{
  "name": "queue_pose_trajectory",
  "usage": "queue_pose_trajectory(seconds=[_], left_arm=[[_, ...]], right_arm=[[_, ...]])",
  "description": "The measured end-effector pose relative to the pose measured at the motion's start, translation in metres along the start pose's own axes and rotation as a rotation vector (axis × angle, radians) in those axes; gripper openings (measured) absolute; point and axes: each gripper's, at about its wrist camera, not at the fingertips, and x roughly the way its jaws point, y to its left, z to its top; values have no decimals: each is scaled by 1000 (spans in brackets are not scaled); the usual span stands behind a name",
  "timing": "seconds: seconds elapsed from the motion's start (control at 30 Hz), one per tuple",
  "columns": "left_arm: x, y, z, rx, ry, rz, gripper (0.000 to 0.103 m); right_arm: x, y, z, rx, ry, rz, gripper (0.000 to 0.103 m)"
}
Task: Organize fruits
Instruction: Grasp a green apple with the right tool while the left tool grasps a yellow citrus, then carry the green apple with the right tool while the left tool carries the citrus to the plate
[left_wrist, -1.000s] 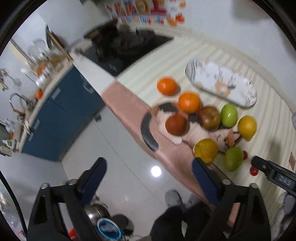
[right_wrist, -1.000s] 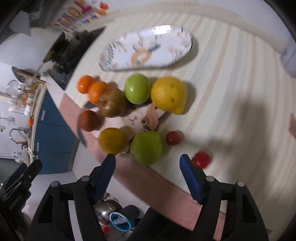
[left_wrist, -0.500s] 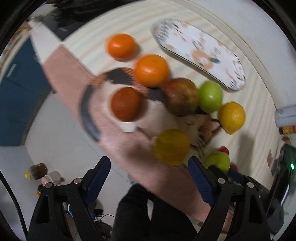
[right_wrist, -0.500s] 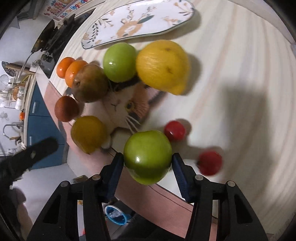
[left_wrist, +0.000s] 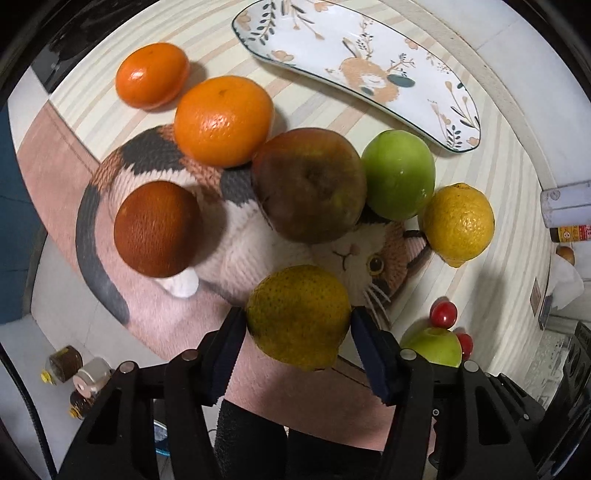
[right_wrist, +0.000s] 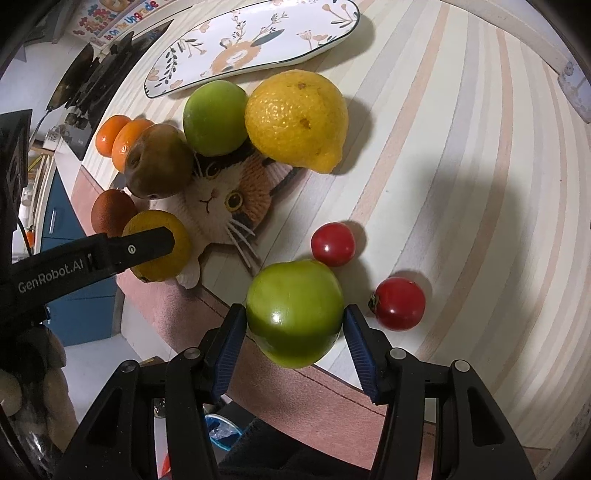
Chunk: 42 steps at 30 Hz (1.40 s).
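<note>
My left gripper (left_wrist: 298, 334) is shut on a yellow-green citrus fruit (left_wrist: 298, 314) at the front of a cat-shaped mat (left_wrist: 236, 236). My right gripper (right_wrist: 293, 325) is shut on a green apple (right_wrist: 294, 312) near the table's front edge. On and around the mat lie two oranges (left_wrist: 223, 120) (left_wrist: 151, 75), a dark red-brown fruit (left_wrist: 157, 229), a brownish apple (left_wrist: 310, 184), another green apple (left_wrist: 398, 173) and a yellow lemon (left_wrist: 458, 221). Two small red tomatoes (right_wrist: 333, 243) (right_wrist: 399, 302) lie to the right of my right gripper. A long patterned plate (left_wrist: 362, 70) lies empty behind the fruit.
The striped table (right_wrist: 461, 166) has a pink front edge (right_wrist: 295, 391). A black stove (right_wrist: 96, 70) stands at the far left, blue cabinets (right_wrist: 64, 221) below it. Small bottles (left_wrist: 70, 369) stand on the floor.
Both grippers have come down and forward onto the fruit. The left has closed on the yellow-green citrus; the right has closed on the green apple.
</note>
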Motion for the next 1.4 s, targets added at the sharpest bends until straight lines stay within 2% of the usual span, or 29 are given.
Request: queue_pose_trajectory(seconds=[0.17, 0.3, 0.43, 0.53, 0.67, 0.83, 0.97, 1.07, 1.2, 1.4], left_arm=[[2, 1, 6, 16, -25, -15, 56], [0, -6, 4, 41, -40, 18, 55], [-4, -18, 1, 49, -58, 12, 55], [-18, -20, 0, 46, -77, 14, 55], [-57, -28, 14, 27, -129, -44, 55], [-111, -54, 59, 70, -233, -84, 55], [-119, -67, 115, 104, -267, -69, 55], [-101, -69, 153, 99, -231, -58, 55], [-55, -67, 207, 74, -124, -56, 55], [0, -67, 254, 47, 20, -72, 55]], right_arm=[[-2, -2, -5, 24, -11, -4, 57], [-5, -6, -10, 37, -18, -11, 56], [-11, -12, -9, 40, -15, 12, 56], [-20, -15, -4, 19, -12, 28, 56], [-50, -18, 12, 11, -39, 84, 56], [-104, -22, 66, 7, -149, 139, 56], [-114, -27, 129, 4, -207, 123, 56], [-100, -22, 182, -18, -202, 93, 56], [-65, -14, 240, -63, -139, 49, 56], [-24, -4, 279, -91, -76, 8, 56]])
